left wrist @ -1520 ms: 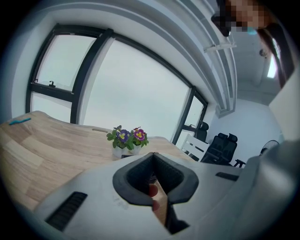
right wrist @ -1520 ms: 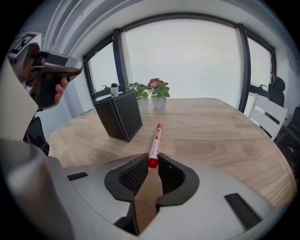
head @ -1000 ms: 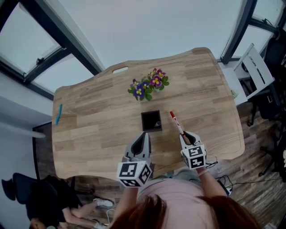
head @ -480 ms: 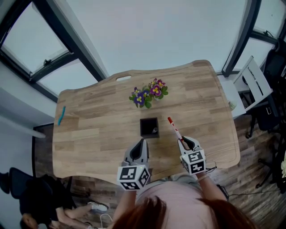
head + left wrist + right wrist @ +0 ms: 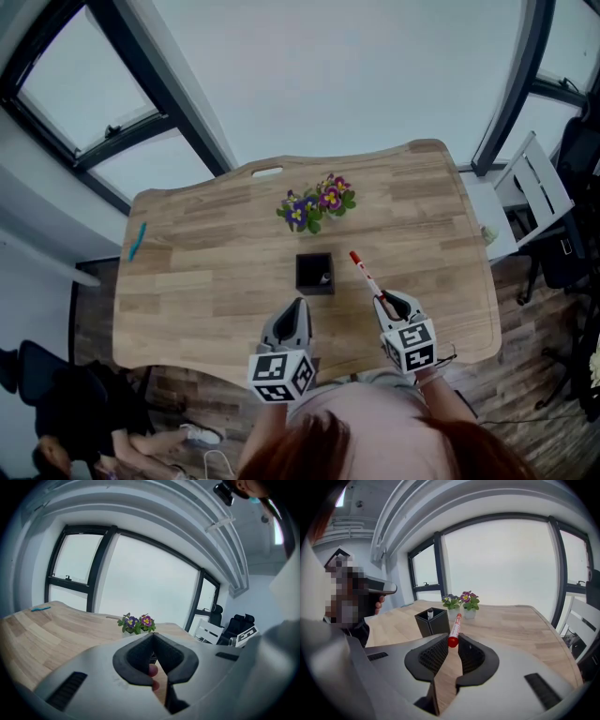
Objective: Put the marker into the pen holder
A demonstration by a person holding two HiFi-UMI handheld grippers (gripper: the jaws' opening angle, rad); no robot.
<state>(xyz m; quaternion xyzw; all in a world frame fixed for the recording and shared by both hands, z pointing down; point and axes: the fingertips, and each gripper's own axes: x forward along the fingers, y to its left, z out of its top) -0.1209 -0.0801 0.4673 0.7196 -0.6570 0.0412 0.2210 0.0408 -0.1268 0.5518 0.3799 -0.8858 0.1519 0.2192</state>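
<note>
Right gripper (image 5: 390, 302) is clamped on the near end of the red-and-white marker (image 5: 365, 272), whose long axis points far-left. The black pen holder (image 5: 315, 273) stands just left of the marker's far tip. Left gripper (image 5: 298, 311), jaws together and empty, sits near the holder's near side.

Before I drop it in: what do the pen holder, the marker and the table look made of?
Pen holder: matte black, straight square walls; probably plastic, though unclear. Marker: smooth plastic, white printed barrel, red ends. Table: light wood, visible grain and plank joints, satin finish.
</note>
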